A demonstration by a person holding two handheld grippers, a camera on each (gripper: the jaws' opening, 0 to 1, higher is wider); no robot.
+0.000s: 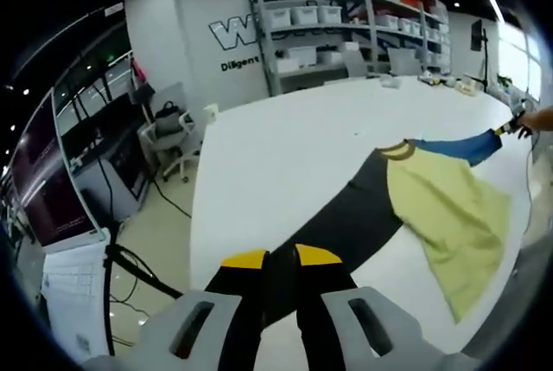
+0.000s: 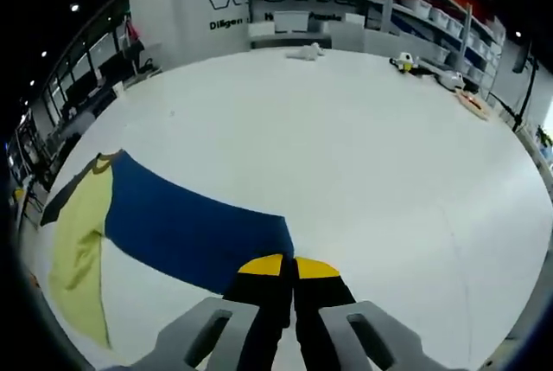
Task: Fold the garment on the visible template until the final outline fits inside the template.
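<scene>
A soft colour-block shirt (image 1: 432, 207) of dark grey, yellow and blue panels lies stretched flat across the smooth white bench (image 1: 285, 155), with open surface all around. The left tool (image 1: 281, 258) has its jaws pinched on the dark grey sleeve end; the right tool (image 2: 288, 265) is clamped on the blue sleeve (image 2: 194, 226).

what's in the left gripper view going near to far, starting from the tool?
left tool, shut on the dark sleeve → yellow shirt body → blue sleeve, held by the right tool → shelving with bins
</scene>
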